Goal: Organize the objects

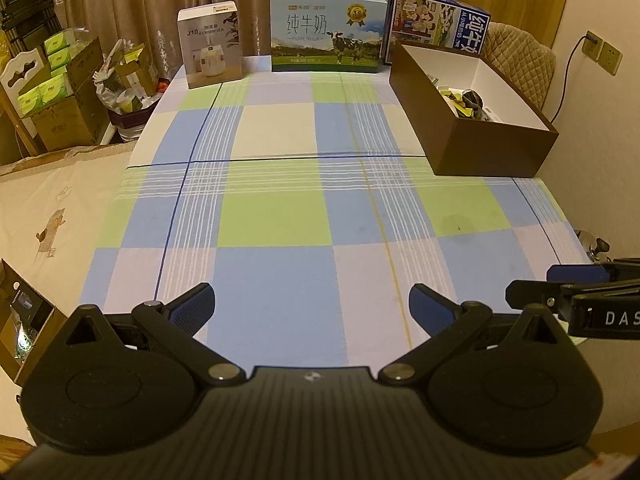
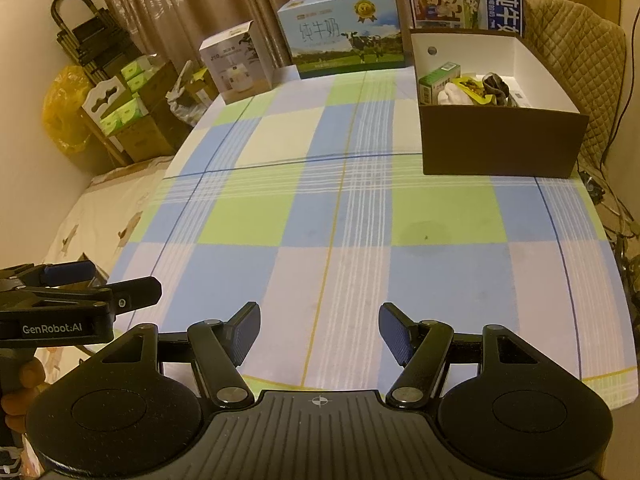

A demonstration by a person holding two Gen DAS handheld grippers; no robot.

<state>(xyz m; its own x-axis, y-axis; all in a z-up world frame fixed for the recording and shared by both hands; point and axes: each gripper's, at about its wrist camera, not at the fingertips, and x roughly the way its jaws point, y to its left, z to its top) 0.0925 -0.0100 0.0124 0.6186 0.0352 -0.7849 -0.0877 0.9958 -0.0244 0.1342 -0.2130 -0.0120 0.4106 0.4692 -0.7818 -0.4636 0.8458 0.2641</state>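
While empty, brown box (image 2: 500, 148) far beyond right gripper (image 2: 318, 334).

A checked tablecloth (image 1: 276, 216) covers the table. Along its far edge stand a humidifier carton (image 1: 210, 44), a milk carton (image 1: 328, 30) and a second blue milk carton (image 1: 440, 20). Curtains (image 1: 160, 4) hang behind the tablecloth.

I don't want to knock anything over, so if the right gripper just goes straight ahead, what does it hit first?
Probably nothing close: the right gripper is open over bare tablecloth. The milk box at the far edge looks first in line, though depth is unclear.
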